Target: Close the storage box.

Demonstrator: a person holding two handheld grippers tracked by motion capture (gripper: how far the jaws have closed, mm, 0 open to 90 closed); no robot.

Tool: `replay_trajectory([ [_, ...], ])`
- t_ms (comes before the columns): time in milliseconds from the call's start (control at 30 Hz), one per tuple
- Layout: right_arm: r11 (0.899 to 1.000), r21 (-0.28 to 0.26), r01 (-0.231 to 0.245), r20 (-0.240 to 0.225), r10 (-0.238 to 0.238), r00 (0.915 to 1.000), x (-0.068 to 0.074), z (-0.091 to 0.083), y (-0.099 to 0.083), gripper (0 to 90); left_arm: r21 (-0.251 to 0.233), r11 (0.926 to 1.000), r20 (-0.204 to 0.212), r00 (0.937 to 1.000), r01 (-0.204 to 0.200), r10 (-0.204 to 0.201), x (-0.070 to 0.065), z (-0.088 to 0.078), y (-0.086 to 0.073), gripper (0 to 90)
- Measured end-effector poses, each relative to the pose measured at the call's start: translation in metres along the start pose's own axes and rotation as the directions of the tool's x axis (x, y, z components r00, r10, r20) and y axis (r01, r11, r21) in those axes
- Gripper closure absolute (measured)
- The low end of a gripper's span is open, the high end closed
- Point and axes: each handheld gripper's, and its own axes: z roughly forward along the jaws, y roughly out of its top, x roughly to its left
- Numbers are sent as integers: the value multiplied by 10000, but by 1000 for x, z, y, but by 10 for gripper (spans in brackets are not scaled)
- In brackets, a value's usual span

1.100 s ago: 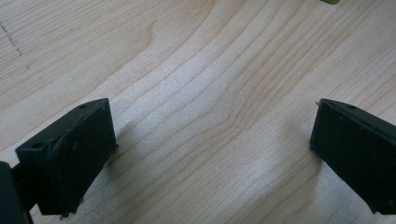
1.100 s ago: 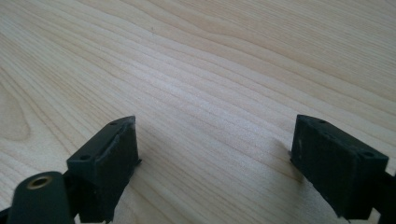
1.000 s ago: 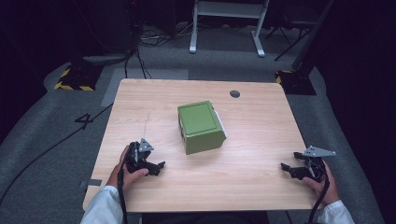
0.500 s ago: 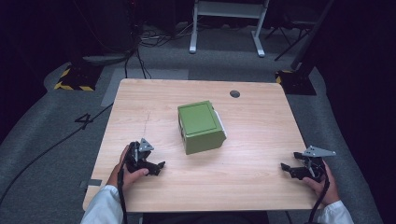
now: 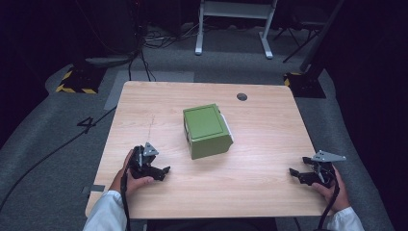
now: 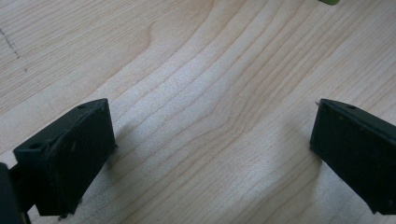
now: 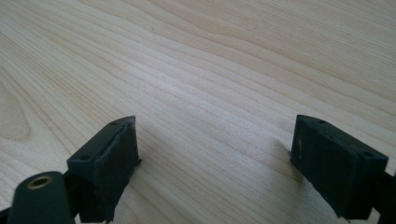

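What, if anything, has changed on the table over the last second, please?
Nothing has visibly changed. The left gripper and the right gripper rest at the near corners of the wooden table as before, each with its jaws wide apart over bare wood and holding nothing. The green box sits in the same spot at the middle of the table, untouched.

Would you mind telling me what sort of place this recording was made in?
Probably a lab or recording studio: a pale wooden table on grey carpet, black cables trailing over it, yellow-and-black hazard tape, and dark surroundings.
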Motion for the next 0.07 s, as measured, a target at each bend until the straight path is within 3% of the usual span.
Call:
replay_trajectory([
  [67, 10000, -1, -2, 0, 2, 10000, 0, 0, 0, 150, 0, 10000, -3, 10000, -7, 7, 0, 0, 0, 2],
])
